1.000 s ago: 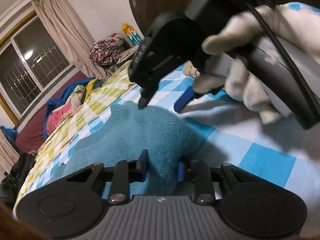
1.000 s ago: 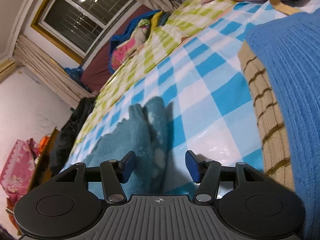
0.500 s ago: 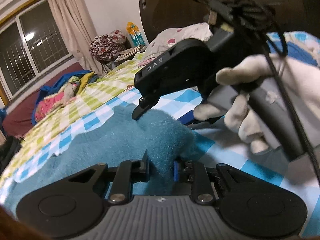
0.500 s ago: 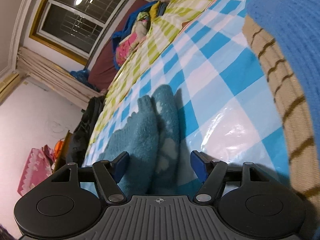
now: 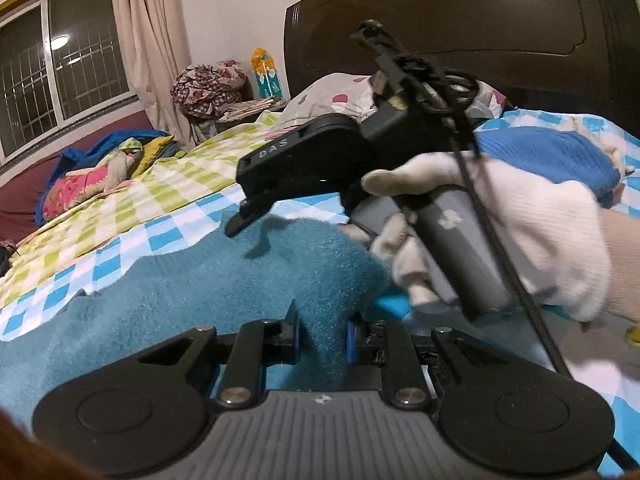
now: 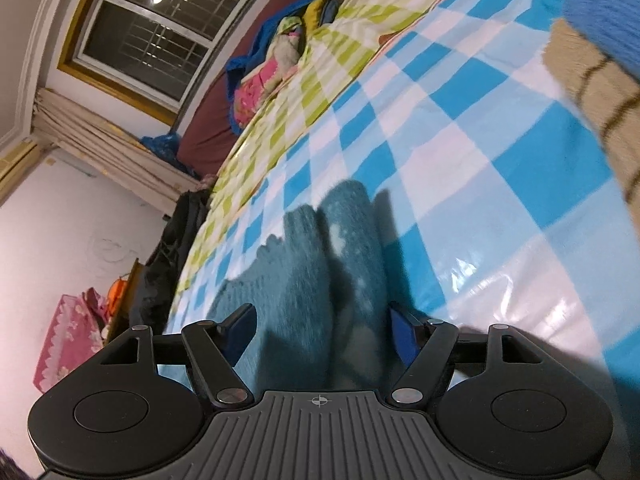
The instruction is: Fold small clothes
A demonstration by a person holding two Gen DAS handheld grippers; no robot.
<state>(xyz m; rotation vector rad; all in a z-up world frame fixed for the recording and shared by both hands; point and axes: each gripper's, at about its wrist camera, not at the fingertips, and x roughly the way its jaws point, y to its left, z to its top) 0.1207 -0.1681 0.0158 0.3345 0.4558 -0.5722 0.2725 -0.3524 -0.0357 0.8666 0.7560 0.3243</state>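
Right now we hold the left tongs (image 5: 322,332) pinched on a raised fold of the teal fluffy garment (image 5: 200,288), whose nap fills the narrow gap between the two blue pads; the rest of it spreads out ahead and to the left of these tongs over the blue-and-white checked sheet (image 6: 460,168) on the bed. Our right tongs (image 6: 322,334) are opening, with the same teal garment (image 6: 304,280) lying between the wide-set pads and neither pad pressing on it. Seen from the left tongs, the right tool sits just ahead and above, its black body held in a white-gloved hand (image 5: 520,232), its tip just over the teal cloth. Beyond that hand lies a blue knitted piece (image 5: 552,156), and from the right tongs we see it up to the right, on top of a tan striped knit (image 6: 600,92)
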